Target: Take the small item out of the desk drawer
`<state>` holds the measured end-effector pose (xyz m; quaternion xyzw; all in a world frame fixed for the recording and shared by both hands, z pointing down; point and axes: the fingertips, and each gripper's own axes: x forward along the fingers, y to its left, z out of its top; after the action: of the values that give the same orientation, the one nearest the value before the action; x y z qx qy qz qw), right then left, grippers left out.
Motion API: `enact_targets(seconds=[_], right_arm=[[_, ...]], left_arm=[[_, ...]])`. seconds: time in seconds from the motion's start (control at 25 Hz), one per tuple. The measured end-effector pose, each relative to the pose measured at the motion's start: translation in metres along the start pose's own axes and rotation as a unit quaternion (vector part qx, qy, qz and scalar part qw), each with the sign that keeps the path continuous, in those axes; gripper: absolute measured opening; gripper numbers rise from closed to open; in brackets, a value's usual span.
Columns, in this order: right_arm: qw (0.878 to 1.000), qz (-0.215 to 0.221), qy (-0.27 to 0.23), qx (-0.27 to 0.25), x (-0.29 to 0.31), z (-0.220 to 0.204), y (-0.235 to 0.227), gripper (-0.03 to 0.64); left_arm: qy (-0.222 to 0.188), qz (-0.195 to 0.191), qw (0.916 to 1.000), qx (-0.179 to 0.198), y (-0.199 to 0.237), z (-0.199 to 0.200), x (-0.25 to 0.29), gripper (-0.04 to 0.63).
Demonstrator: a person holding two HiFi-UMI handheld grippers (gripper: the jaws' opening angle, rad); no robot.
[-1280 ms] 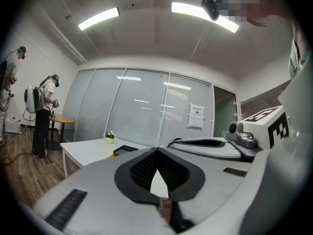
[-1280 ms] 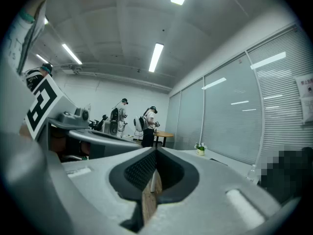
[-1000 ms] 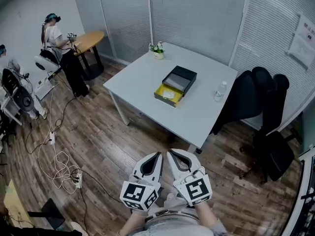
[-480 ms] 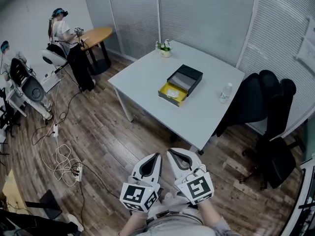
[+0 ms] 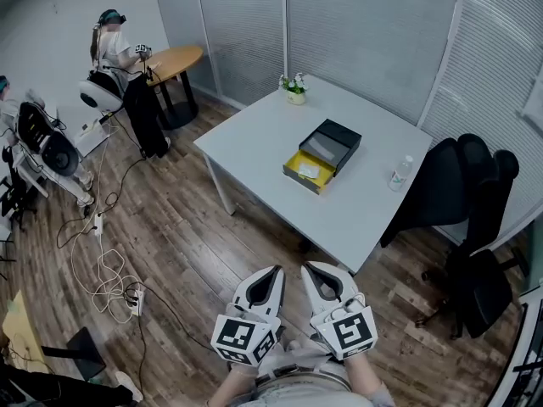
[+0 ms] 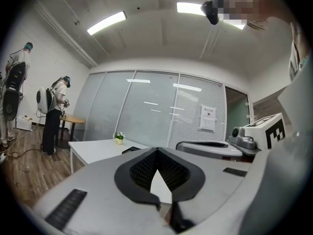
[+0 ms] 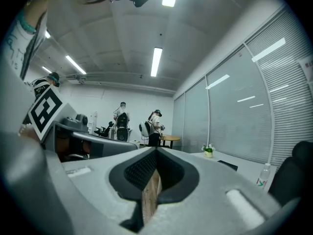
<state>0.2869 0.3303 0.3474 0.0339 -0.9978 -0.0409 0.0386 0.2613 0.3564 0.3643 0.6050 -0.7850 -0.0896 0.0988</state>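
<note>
A small black desk drawer unit (image 5: 335, 141) sits on the white table (image 5: 254, 142), seen far ahead in the head view. Its yellow drawer (image 5: 297, 170) is pulled out, and a small pale item (image 5: 310, 170) lies inside it. My left gripper (image 5: 274, 270) and right gripper (image 5: 308, 266) are held side by side close to my body, over the wooden floor and well short of the table. Both are shut with nothing between their jaws. In the left gripper view the left gripper (image 6: 156, 150) points toward the table (image 6: 95, 149). The right gripper (image 7: 156, 150) likewise shows its jaws together.
A water bottle (image 5: 400, 174) and a small potted plant (image 5: 295, 90) stand on the table. A black office chair (image 5: 475, 219) is at the table's right. Cables and a power strip (image 5: 106, 282) lie on the floor at left. A person (image 5: 127, 75) stands by a round wooden table (image 5: 176, 61).
The head view has shifted, so the table and drawer now sit further right and a little lower. Both grippers have drifted slightly right and stay shut.
</note>
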Motion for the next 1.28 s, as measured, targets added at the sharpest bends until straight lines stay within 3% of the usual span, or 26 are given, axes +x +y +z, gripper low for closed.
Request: enact_targets(seconds=[0.2,0.56,0.92,1.28], right_arm=[[1.0,-0.002,-0.011,-0.012,0.043,0.013,-0.015,0.002],[0.999,-0.018,0.02,-0.034,0.126,0.008,-0.028,0.003],[0.998,-0.051,0.027,-0.027,0.16,0.005,-0.053,0.003],[0.997,-0.065,0.033,-0.026,0.192,0.004,-0.049,0.003]], left_arm=[[-0.004,-0.023,0.9997,-0.002,0.028,0.016,0.035,-0.003],[0.012,-0.06,0.9981,-0.008,0.094,0.039,0.078,-0.003],[0.025,-0.095,0.9951,-0.008,0.12,0.04,0.115,-0.003],[0.036,-0.12,0.992,-0.018,0.152,0.04,0.126,-0.003]])
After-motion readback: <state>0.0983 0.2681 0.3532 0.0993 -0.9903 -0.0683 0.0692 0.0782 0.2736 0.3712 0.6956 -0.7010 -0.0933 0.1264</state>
